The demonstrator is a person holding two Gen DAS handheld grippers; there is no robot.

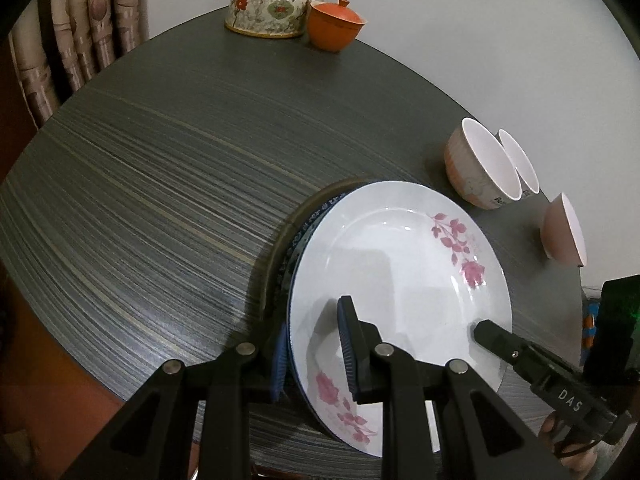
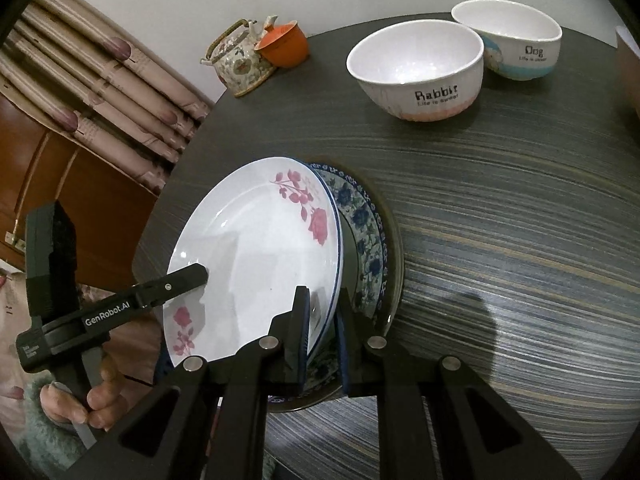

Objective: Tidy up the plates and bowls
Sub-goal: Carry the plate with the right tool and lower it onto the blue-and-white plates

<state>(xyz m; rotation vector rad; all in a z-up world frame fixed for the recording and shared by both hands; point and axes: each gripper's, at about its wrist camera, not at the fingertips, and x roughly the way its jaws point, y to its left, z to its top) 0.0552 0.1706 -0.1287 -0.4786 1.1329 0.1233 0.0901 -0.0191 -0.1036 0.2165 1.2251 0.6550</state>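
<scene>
A white plate with pink flowers (image 1: 396, 264) (image 2: 260, 248) is held tilted over a blue-patterned plate (image 2: 364, 236) that lies on a dark plate (image 2: 396, 248) on the table. My left gripper (image 1: 316, 356) is shut on the white plate's near rim. My right gripper (image 2: 322, 340) is shut on the opposite rim and shows in the left wrist view (image 1: 492, 332). The left gripper shows in the right wrist view (image 2: 192, 276). A "Rabbit" bowl (image 2: 416, 72), a "Dog" bowl (image 2: 516, 36) and a third pink bowl (image 1: 564, 232) stand further off.
A floral teapot (image 1: 272, 0) and an orange lidded cup (image 1: 336, 24) stand at the far edge of the round dark table (image 1: 160, 180). Curtains (image 2: 100, 80) and a wooden cabinet (image 2: 60, 184) lie beyond the table.
</scene>
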